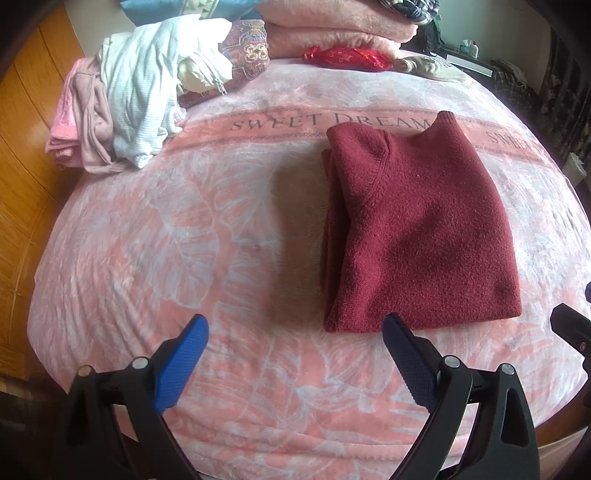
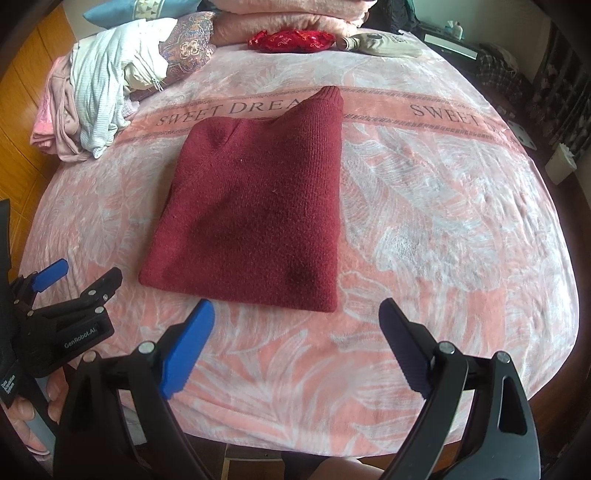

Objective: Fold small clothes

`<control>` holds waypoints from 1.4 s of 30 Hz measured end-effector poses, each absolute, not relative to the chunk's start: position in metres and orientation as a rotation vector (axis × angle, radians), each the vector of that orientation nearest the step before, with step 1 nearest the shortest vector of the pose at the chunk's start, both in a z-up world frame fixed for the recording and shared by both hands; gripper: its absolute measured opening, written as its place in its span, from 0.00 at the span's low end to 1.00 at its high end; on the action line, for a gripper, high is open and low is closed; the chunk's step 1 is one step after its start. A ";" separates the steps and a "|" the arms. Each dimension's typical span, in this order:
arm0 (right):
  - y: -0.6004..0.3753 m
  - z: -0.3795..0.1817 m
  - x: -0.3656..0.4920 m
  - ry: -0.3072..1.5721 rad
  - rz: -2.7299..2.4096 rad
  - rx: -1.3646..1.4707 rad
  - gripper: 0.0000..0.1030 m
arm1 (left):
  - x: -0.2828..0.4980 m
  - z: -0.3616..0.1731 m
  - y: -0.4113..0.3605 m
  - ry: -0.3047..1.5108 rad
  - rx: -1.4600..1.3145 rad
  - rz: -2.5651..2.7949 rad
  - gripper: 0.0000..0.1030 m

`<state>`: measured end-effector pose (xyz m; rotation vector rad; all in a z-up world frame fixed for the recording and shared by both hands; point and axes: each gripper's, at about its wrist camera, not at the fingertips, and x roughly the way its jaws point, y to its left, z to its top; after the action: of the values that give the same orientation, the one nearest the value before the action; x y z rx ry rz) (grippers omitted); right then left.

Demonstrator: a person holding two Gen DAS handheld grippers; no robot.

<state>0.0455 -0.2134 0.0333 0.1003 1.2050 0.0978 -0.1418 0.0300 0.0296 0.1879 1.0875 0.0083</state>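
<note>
A pink blanket (image 2: pixel 424 229) lettered "SWEET DREAM" fills both views. Folded blankets (image 1: pixel 332 26) stack at top centre, a clothes pile (image 1: pixel 122 110) lies upper left, and a red pouch (image 2: pixel 291 40) sits just below the stack. The blanket's right half and near edge lie bare. A folded maroon sweater (image 2: pixel 255 206) lies flat at centre. The right gripper (image 2: pixel 295 317), wide and empty, hovers just below the sweater's hem. The left gripper (image 1: pixel 295 332) likewise gapes empty, its right finger (image 1: pixel 402 350) near the sweater's lower-left corner.
</note>
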 end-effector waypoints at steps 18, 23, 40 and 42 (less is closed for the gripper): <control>-0.207 0.036 0.045 1.166 0.078 -0.009 0.87 | -0.142 0.027 0.019 1.097 0.195 -0.057 0.93; -0.217 0.036 0.047 1.167 0.043 0.006 0.87 | -0.144 0.028 0.013 1.087 0.201 -0.080 0.93; -0.229 0.031 0.047 1.180 0.014 0.015 0.87 | -0.144 0.025 -0.004 1.095 0.214 -0.103 0.93; -0.229 0.032 0.046 1.180 0.017 0.016 0.87 | -0.144 0.024 -0.006 1.095 0.217 -0.103 0.93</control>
<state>0.0465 -0.2289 0.0316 0.0157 1.1803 0.0167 -0.1442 -0.0055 0.0239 0.2173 1.0951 -0.1029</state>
